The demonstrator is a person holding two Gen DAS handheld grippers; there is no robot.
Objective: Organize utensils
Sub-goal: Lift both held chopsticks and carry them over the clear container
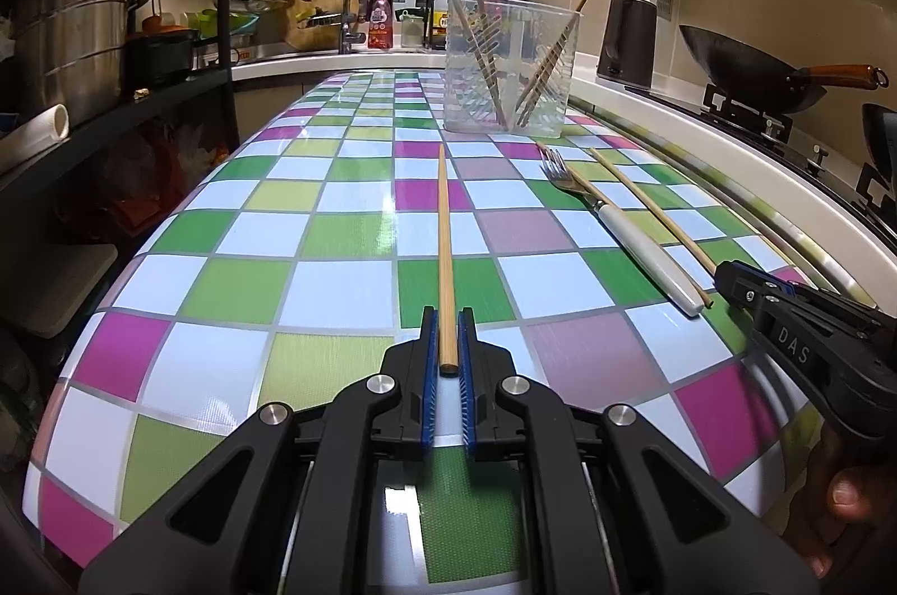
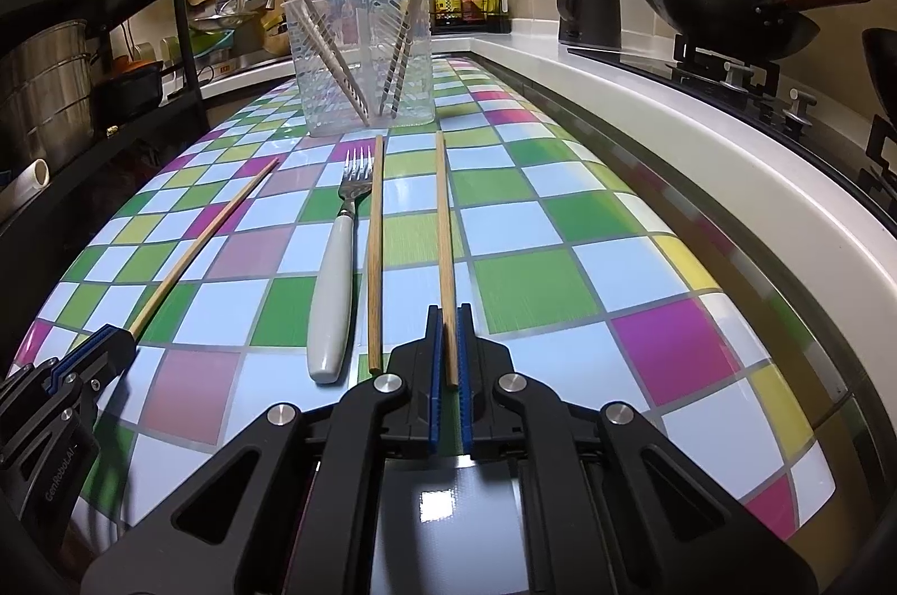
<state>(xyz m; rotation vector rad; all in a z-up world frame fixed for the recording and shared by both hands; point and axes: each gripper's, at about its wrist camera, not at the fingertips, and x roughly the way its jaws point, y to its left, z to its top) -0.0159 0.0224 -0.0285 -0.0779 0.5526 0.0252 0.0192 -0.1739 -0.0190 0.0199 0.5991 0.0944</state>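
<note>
Left claw [image 1: 448, 342] at bottom centre of the left wrist view, pads closed on the butt end of 1 chopstick [image 1: 444, 247] whose long axis runs straight up the frame toward the clear holder [image 1: 507, 62] at upper centre. Right claw [image 2: 448, 348] likewise clamped on the near end of a 2nd chopstick [image 2: 444, 230], also pointing up-frame at the holder. Both sticks look flat on the checked worktop [image 2: 616, 258]. Left loose: a 3rd chopstick [image 2: 375, 247] and a white-handled fork [image 2: 339, 270], side by side just left of the right claw in the right view. The holder already has about 4 chopsticks leaning in it. Judgement: each stick is already lined up with the holder dead ahead, so next comes lift, tip upright, drop in; neither arm is clearly nearer.
</note>
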